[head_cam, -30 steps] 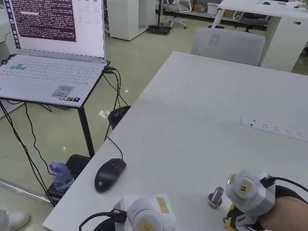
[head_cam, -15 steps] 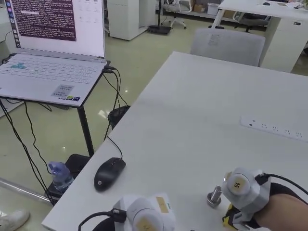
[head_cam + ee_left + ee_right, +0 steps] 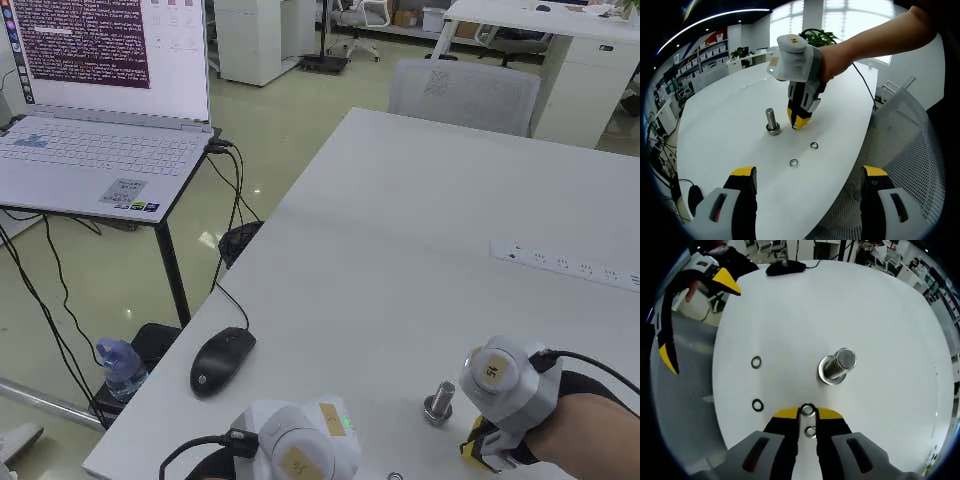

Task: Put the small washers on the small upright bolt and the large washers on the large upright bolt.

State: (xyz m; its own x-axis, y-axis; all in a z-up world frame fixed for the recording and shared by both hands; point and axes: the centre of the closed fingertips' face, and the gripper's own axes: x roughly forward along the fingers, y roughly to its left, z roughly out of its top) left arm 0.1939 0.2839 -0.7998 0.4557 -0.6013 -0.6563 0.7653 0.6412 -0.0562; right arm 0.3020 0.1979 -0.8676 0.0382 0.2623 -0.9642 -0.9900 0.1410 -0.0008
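Right gripper point(image 3: 799, 122) shifted slightly beside bolt point(image 3: 836, 366), jaws pinching a washer point(image 3: 808, 410)

A broad white workbench top point(image 3: 400, 240) runs to a grey mesh-backed office chair point(image 3: 460, 92) at its far end. A white power strip point(image 3: 565, 266) lies along its right side, and a black computer mouse point(image 3: 222, 360) sits near its left edge. Beside the bench an open silver laptop point(image 3: 100, 150) rests on a black-legged stand point(image 3: 172, 272) over a glossy pale green floor point(image 3: 285, 110). A clear plastic bottle point(image 3: 120, 366) sits low among black cables point(image 3: 50, 300). The left gripper view shows bright tall windows point(image 3: 850, 20) and a curved ceiling light strip point(image 3: 715, 19).
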